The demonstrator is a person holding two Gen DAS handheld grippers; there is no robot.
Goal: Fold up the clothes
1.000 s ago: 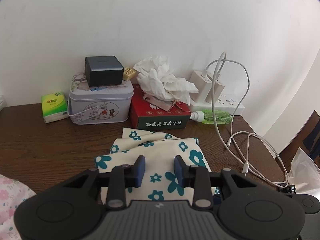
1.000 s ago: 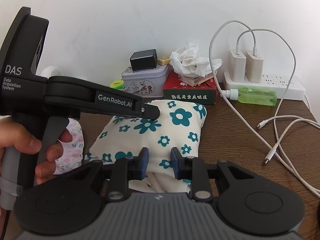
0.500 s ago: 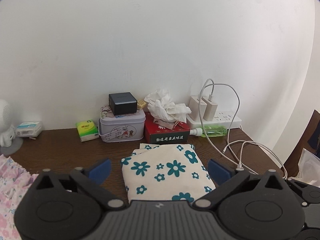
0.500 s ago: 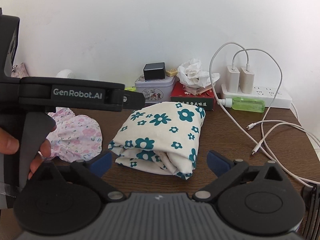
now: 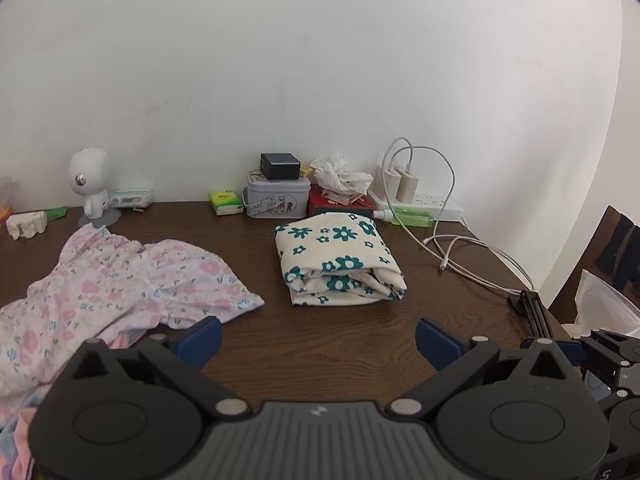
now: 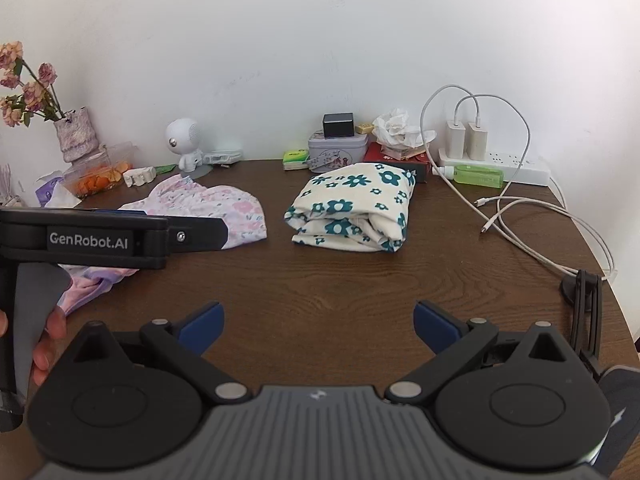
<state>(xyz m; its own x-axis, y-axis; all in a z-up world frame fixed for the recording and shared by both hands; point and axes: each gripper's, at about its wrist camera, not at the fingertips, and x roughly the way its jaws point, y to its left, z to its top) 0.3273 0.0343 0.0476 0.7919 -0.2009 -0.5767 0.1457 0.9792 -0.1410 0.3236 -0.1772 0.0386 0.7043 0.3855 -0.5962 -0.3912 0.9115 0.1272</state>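
Both grippers have pulled back toward the near edge since a second ago, when their blue pads were closed over the cream cloth with teal flowers; now each stands wide open and holds nothing. Left gripper (image 5: pixel 318 338): jaws spread far apart over bare brown table (image 5: pixel 340 344), clear of all fabric, with its left pad close to the hem of the pink cloth. Right gripper (image 6: pixel 318 322): jaws likewise spread, over bare wood. Folded cloth (image 6: pixel 352 206), cream with teal flowers, lies as a compact stacked bundle at mid-table, layered edges facing near, well apart from both grippers. Pink flowered cloth (image 5: pixel 120 280) lies crumpled and unfolded to the left of the bundle, not touching it, spilling toward the near left corner. In the right wrist view the left gripper's black body crosses the left side in front of the pink cloth, with the person's hand (image 6: pixel 48 340) on its handle. Far edge, along the wall: round tin (image 6: pixel 338 150) with a black box on top, a red tissue box (image 6: pixel 394 158) just beyond the bundle, a green bottle (image 6: pixel 478 174) lying flat, a white power strip (image 6: pixel 524 166) with two chargers. White cables (image 6: pixel 540 220) loop over the right side of the table. Small white robot figure (image 5: pixel 90 184) stands far left.
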